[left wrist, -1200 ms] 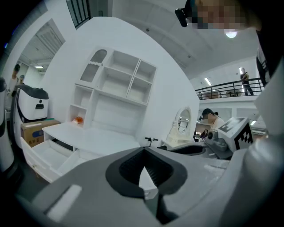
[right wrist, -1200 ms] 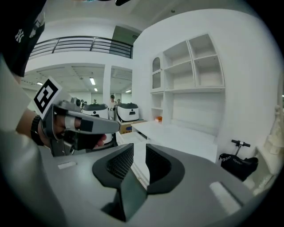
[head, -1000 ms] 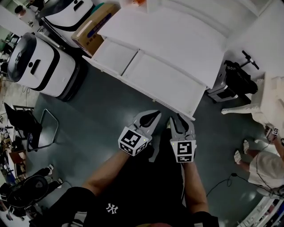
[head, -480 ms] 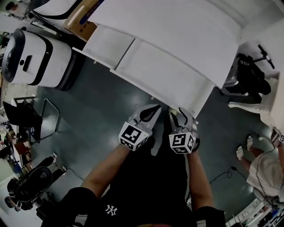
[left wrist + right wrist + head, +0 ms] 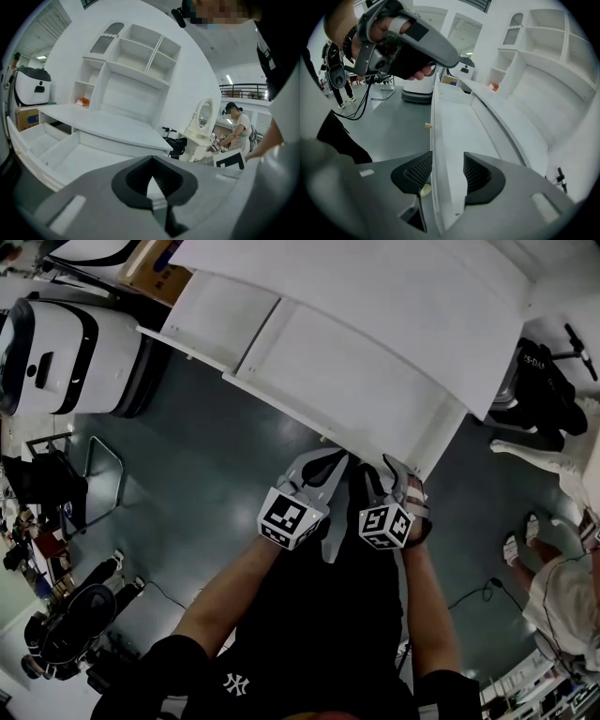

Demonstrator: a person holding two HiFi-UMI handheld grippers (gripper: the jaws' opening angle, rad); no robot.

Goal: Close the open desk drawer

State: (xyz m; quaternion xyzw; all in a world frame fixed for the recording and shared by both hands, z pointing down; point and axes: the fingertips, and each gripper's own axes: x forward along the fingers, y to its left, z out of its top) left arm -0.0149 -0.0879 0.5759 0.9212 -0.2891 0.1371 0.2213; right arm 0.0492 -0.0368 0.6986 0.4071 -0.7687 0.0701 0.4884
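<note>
while the drawer [image 5: 366, 390] stood pulled well out from under the bench [image 5: 394, 296] toward you, nothing of the closing was done yet. its long axis ran along the bench's front edge, upper left to lower right in the head view, with the front panel [image 5: 436, 140] facing you. your right gripper [image 5: 447, 171] had just been spreading its fingers [image 5: 477, 174], which straddled that panel unclamped. your left gripper [image 5: 151, 161] hung beside it, fingers together on nothing. the whole push inward remained.
</note>
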